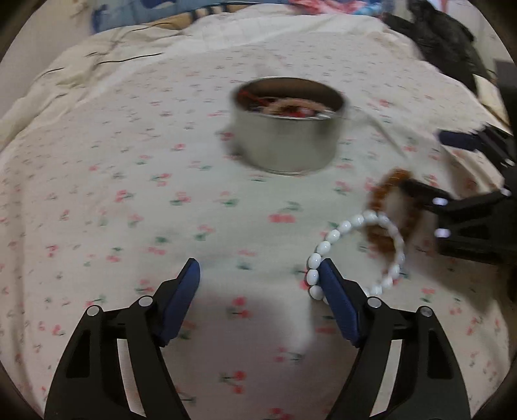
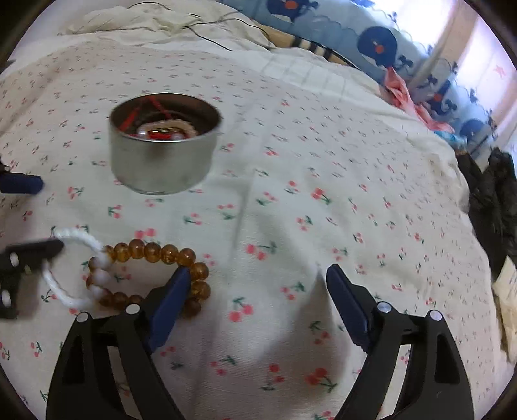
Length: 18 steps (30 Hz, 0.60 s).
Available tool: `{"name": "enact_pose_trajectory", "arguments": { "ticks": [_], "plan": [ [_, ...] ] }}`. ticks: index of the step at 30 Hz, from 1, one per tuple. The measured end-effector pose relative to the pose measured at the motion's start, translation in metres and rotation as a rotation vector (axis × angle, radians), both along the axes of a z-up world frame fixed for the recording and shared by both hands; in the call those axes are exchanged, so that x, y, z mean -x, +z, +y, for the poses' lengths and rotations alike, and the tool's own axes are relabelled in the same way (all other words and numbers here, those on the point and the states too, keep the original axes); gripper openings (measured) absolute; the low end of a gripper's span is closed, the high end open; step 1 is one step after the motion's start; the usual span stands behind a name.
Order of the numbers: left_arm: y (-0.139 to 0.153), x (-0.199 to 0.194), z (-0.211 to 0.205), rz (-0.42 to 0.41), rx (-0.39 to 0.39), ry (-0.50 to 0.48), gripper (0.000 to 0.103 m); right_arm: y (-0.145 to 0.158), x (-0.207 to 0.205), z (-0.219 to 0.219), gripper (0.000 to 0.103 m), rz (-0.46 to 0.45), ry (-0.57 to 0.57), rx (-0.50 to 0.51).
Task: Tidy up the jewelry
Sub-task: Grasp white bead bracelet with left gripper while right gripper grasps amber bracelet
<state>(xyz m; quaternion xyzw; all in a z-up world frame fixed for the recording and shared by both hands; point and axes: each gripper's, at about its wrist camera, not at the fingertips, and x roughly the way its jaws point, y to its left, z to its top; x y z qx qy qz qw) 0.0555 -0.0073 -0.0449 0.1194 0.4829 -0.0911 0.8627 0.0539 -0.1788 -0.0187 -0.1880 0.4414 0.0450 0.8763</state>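
Observation:
A round metal tin (image 1: 286, 126) (image 2: 164, 142) stands on the cherry-print bedsheet (image 1: 113, 181) and holds several pieces of jewelry. A white bead bracelet (image 1: 347, 255) (image 2: 69, 268) and an amber bead bracelet (image 1: 386, 206) (image 2: 152, 278) lie overlapped on the sheet. My left gripper (image 1: 260, 274) is open, its right finger hooked inside the white bracelet. My right gripper (image 2: 258, 274) is open, its left finger hooked inside the amber bracelet; it also shows in the left wrist view (image 1: 429, 164).
A rumpled cream blanket with thin black cables (image 2: 200, 26) lies at the far edge. Blue cartoon-print fabric (image 2: 381, 42) and pink cloth (image 2: 404, 93) lie beyond. A black bag or garment (image 1: 442, 35) (image 2: 494, 200) sits at the bed's right side.

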Motion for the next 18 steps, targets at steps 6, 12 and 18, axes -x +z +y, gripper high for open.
{"name": "enact_pose_trajectory", "arguments": {
  "ticks": [6,12,18],
  "plan": [
    [0.016,-0.005,0.029,0.028,0.176,0.030,0.073,0.008,0.004,-0.001,0.081,-0.006,0.040,-0.052],
    [0.004,0.000,-0.003,0.043,0.108,-0.090,0.073,0.005,0.007,0.010,0.081,0.040,0.118,-0.132],
    [0.007,-0.003,0.008,0.082,0.205,-0.053,0.023,0.008,0.006,0.001,0.058,0.108,0.146,-0.335]
  ]
}}
